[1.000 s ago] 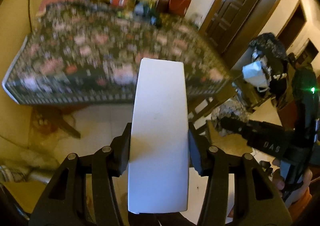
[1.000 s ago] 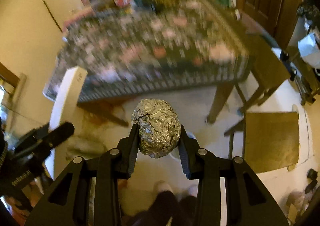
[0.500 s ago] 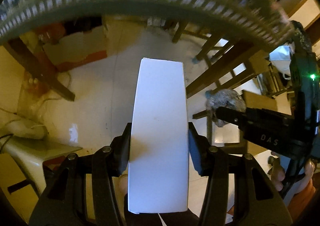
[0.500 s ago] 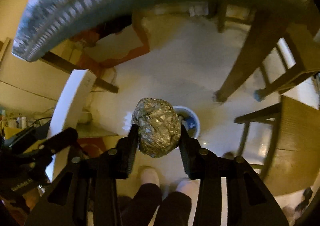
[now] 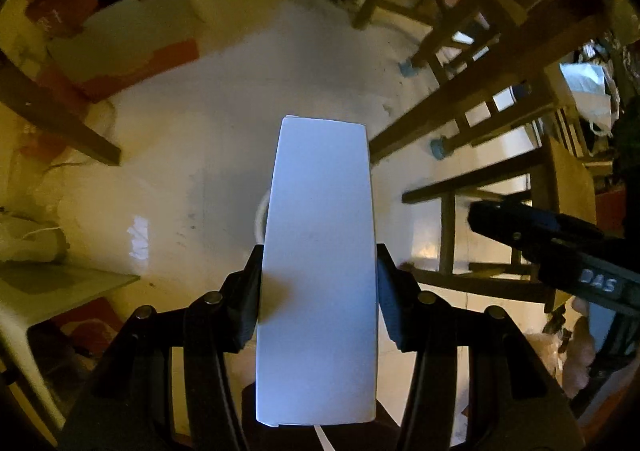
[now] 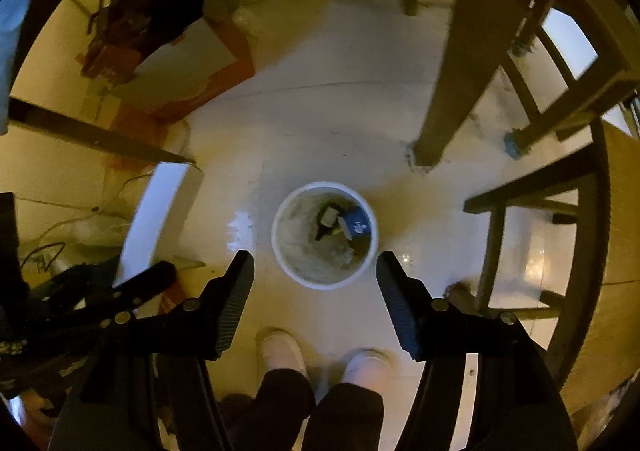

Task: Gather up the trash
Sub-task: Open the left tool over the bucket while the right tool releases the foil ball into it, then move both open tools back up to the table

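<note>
Two grippers poised above the trash bucket, one emptied and one loaded

Right gripper (image 6: 316, 263) has just been opening its jaws and they now stand released with nothing between them; the white bucket (image 6: 280, 251) sits on the floor straight below the gap, scraps already lying in its bottom, though whether the foil ball is among them I cannot tell. Left gripper (image 5: 318, 279) is clenched on the white rectangular box (image 5: 318, 259), its long axis running along the fingers and away from the camera; in the right wrist view that box sits left of the bucket, so the drop likely needs a shift rightward over the rim. Chair legs (image 6: 448, 91) stand far right, the person's shoes (image 6: 280, 347) near
</note>
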`<move>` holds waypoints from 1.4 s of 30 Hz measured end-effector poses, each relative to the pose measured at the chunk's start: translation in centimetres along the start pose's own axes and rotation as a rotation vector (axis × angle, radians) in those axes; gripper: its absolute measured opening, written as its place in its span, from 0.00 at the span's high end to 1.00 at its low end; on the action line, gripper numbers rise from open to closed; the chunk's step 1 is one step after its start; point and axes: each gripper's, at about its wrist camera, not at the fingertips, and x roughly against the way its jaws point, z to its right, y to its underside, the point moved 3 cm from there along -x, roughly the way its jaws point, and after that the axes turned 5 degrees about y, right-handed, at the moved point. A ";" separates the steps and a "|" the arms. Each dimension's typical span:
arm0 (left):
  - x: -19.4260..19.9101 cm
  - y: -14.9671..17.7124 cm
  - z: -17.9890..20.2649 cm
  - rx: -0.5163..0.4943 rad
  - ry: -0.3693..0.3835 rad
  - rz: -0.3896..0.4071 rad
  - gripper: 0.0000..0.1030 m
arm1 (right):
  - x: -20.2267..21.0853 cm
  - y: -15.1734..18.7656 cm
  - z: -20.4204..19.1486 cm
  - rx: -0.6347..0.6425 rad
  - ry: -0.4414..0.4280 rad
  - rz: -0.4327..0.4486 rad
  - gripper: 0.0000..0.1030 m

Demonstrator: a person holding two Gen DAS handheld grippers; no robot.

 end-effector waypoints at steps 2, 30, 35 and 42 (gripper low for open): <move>-1.1 -0.3 0.9 -0.021 0.021 -0.013 0.51 | 0.0 0.0 0.3 -0.001 0.015 0.001 0.42; 16.0 -4.9 5.7 -0.094 -0.043 0.117 0.42 | 17.0 -3.3 -5.4 0.088 0.043 0.193 0.42; 23.6 -5.6 7.4 -0.104 0.002 0.195 0.42 | 23.2 -3.2 -7.1 0.099 0.046 0.268 0.42; 33.8 -6.4 10.1 -0.169 0.017 0.344 0.42 | 30.4 -2.4 -9.6 0.099 0.057 0.365 0.42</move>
